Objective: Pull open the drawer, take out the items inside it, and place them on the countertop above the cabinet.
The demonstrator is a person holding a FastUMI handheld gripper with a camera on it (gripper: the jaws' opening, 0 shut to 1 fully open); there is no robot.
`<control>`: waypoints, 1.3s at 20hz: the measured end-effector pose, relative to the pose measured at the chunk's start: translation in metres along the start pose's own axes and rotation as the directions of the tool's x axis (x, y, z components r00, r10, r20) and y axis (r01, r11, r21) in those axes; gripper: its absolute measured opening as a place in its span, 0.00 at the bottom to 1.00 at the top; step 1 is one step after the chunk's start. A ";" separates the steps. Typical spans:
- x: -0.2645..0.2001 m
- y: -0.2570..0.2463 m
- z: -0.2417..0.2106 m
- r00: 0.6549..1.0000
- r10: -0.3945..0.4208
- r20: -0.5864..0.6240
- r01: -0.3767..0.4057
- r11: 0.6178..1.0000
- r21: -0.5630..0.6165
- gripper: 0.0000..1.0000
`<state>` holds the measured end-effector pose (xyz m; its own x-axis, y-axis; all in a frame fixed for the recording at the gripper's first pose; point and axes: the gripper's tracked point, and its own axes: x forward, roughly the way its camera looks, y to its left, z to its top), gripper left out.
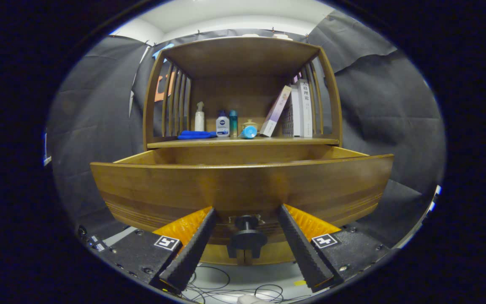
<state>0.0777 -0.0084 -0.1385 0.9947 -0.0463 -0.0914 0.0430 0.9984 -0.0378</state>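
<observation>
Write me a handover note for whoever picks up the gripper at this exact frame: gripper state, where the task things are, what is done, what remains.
Gripper: open, fingers either side of the round dark drawer knob, not pressing on it.
Brown wooden drawer: pulled out toward the gripper; its inside is hidden behind the front panel, so any contents cannot be judged.
Wooden countertop shelf above it holds a flat blue cloth, a white pump bottle, a white bottle with a blue cap, a teal bottle, a blue-capped item lying on its side and leaning books.
Done: drawer opened.
Left: look inside, lift items out, set them on the countertop.
</observation>
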 end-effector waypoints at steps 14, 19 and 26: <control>0.089 0.011 0.025 0.998 -0.038 -0.056 0.037 0.999 -0.016 0.99; 0.109 0.008 0.029 0.998 -0.027 -0.057 0.027 1.000 -0.009 0.99; 0.140 0.009 0.034 0.998 -0.021 -0.067 0.023 1.000 0.018 0.99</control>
<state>0.2205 -0.0045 -0.1181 0.9851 -0.0697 -0.1570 0.0672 0.9975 -0.0216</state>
